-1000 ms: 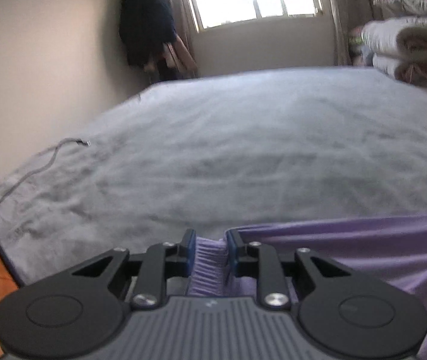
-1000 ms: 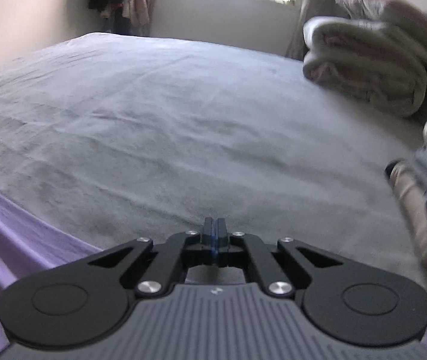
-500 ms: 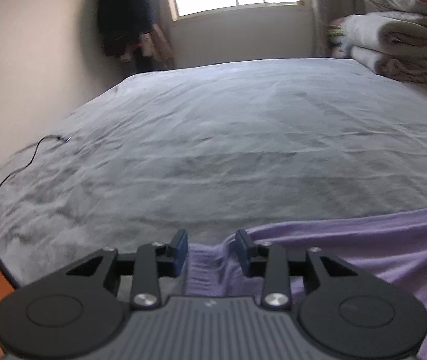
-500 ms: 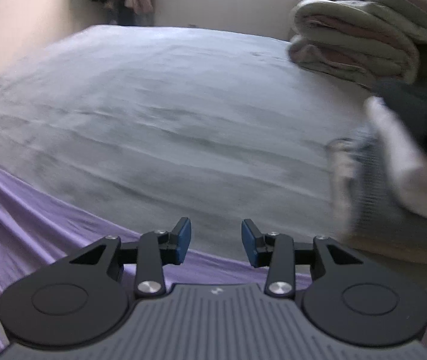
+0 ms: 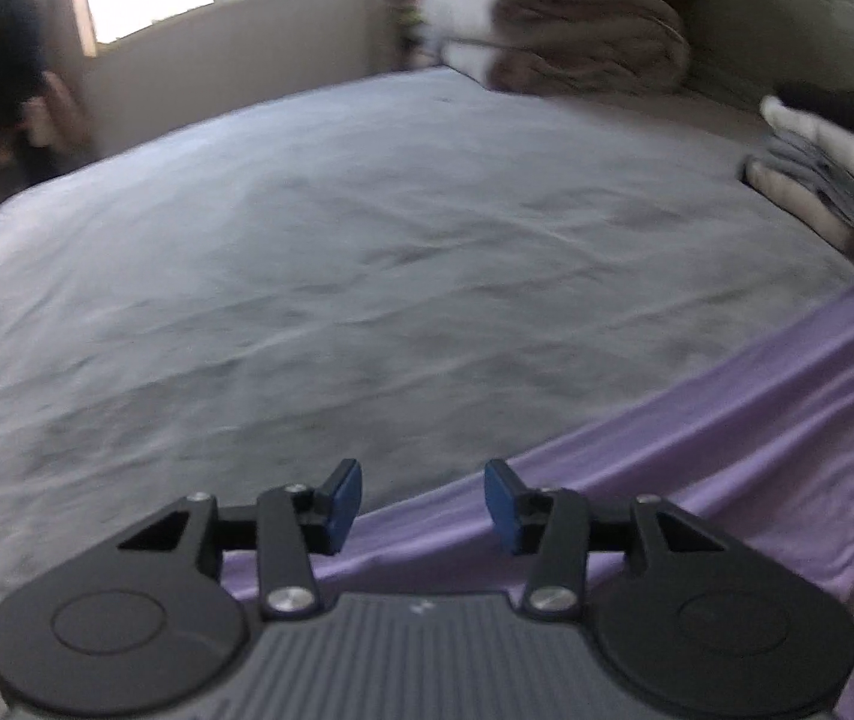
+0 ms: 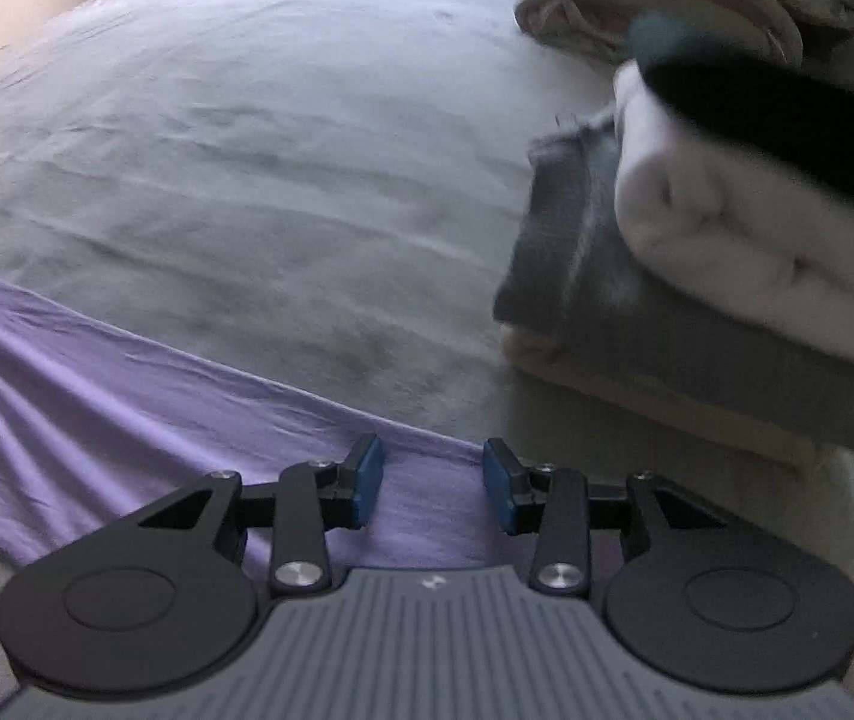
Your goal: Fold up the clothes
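A purple garment (image 5: 727,450) lies spread flat on the grey bed (image 5: 367,252), its far edge running across both views. My left gripper (image 5: 422,495) hovers open over the garment's edge, blue pads apart, holding nothing. In the right wrist view the same purple garment (image 6: 127,420) stretches to the left, and my right gripper (image 6: 432,477) stands open above its right end with nothing between the fingers. The garment's near part is hidden under both grippers.
A stack of folded clothes (image 6: 727,276), grey, white and black, sits on the bed just right of the right gripper. The same stack (image 5: 817,180) shows far right in the left view. Folded quilts (image 5: 559,48) are piled at the bed's head. The grey bed cover (image 6: 247,150) stretches ahead.
The left gripper has let go of the purple garment and opened; the right gripper went from shut to open. Both views swung to the right, toward the folded stack.
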The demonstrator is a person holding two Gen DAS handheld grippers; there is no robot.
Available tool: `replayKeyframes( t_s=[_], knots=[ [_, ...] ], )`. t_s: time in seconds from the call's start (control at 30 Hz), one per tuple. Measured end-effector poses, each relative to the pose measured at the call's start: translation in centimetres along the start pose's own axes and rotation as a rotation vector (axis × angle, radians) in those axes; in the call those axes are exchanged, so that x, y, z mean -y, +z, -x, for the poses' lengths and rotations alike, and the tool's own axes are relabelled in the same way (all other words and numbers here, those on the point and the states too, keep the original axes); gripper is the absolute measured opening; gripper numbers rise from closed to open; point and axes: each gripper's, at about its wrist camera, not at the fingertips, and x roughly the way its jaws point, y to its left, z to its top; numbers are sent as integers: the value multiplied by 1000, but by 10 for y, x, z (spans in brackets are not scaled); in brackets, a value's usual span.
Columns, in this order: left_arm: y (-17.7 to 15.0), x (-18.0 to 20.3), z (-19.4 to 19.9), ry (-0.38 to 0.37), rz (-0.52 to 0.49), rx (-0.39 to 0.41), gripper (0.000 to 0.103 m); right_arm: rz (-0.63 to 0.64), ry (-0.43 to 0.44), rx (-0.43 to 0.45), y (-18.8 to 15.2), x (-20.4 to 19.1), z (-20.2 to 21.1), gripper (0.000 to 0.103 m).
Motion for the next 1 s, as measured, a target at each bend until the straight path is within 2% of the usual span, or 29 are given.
replayKeyframes(
  t_s=[0.07,0.1,0.17,0.2,0.23,0.27,0.33,0.43,0.53,0.7,0.8,0.9,0.93,1.0],
  knots=[
    [2,7,-8,-2,-34,-26,46,-50,23,8,-3,5,-3,36],
    [3,10,-12,-3,-51,-39,46,-66,33,15,-5,7,-4,30],
    [5,18,-17,2,-76,-59,39,-72,55,29,-6,5,-3,15],
    [5,20,-17,-11,-80,-64,21,-74,55,34,-6,2,-3,6],
    [6,25,-16,-20,-91,-70,4,-70,42,39,-6,-2,-3,3],
    [6,30,-16,-28,-101,-75,1,-56,19,45,-5,-7,-3,2],
    [6,43,-15,22,-163,-65,0,-34,-39,81,-5,-15,0,1],
    [9,42,-8,75,-125,5,0,-42,-123,160,-3,-21,5,1],
    [15,33,-5,113,-51,77,0,-81,-164,207,3,-18,3,1],
    [9,38,-26,158,-32,76,0,-64,-216,187,3,-22,-15,1],
    [-2,48,-39,210,-68,90,0,-72,-238,193,-7,-21,-15,2],
    [-5,60,-41,263,-123,107,0,-125,-178,193,-8,-10,-6,5],
    [-4,60,-40,266,-124,105,0,-143,-157,193,-9,-6,-3,11],
    [-1,59,-34,259,-114,101,3,-178,-116,193,-9,2,3,15]
  ],
)
